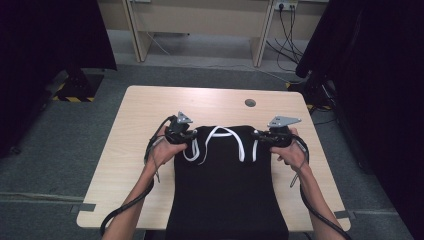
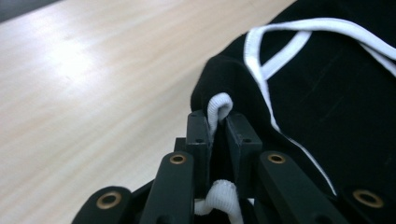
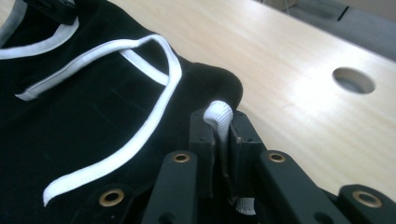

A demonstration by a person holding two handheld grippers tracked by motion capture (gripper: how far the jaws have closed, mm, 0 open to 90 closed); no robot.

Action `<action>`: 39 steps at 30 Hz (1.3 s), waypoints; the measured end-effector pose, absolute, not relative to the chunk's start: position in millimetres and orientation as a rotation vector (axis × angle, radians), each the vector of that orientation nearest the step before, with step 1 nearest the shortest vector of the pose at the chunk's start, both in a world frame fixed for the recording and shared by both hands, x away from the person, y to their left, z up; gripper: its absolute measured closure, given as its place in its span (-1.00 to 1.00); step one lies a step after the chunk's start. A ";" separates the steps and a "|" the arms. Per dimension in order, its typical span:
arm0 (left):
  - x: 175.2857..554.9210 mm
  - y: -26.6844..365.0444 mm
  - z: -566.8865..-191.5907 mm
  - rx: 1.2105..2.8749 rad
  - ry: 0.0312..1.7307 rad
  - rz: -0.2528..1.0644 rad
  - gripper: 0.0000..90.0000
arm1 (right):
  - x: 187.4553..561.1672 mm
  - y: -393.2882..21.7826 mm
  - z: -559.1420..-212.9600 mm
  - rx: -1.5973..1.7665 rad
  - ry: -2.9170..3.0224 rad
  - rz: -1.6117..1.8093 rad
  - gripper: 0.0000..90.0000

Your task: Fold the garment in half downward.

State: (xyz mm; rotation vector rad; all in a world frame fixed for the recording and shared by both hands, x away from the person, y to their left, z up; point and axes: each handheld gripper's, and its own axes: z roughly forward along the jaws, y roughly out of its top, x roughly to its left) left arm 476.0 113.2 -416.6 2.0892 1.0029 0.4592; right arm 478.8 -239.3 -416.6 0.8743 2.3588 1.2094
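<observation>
A: Black garment (image 1: pixel 225 190) with white trim (image 1: pixel 239 142) lies mid-table, near half hanging over the table's six o'clock edge. Its far edge is held at both corners.

B: Grip?

A: Left gripper (image 1: pixel 186 135), at nine o'clock of the far edge, jaws pressed together on a white strap (image 2: pixel 219 106). Right gripper (image 1: pixel 261 136), at three o'clock, pinches the other white strap (image 3: pixel 219 114).

B: Why both corners?

A: Judged: a symmetric hold keeps the edge taut and level for lifting or folding.

B: Writing, labels?

A: None readable on the cloth or the table (image 1: pixel 145 115). Cable hole (image 1: pixel 250 103) at twelve o'clock.
</observation>
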 end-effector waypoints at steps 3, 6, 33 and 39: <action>485.7 111.1 -407.5 2.075 1.001 0.486 0.78 | 486.3 -239.3 -407.8 0.851 2.342 1.206 0.83; 493.9 108.2 -396.1 2.066 1.002 0.511 0.79 | 494.8 -238.6 -398.5 0.851 2.325 1.207 0.82; 378.5 107.3 -413.1 1.998 0.772 0.560 0.74 | 418.0 -261.4 -421.2 0.672 2.210 1.299 0.77; 343.8 113.5 -434.0 2.010 0.780 0.463 0.74 | 384.9 -271.4 -434.0 0.723 2.286 1.301 0.78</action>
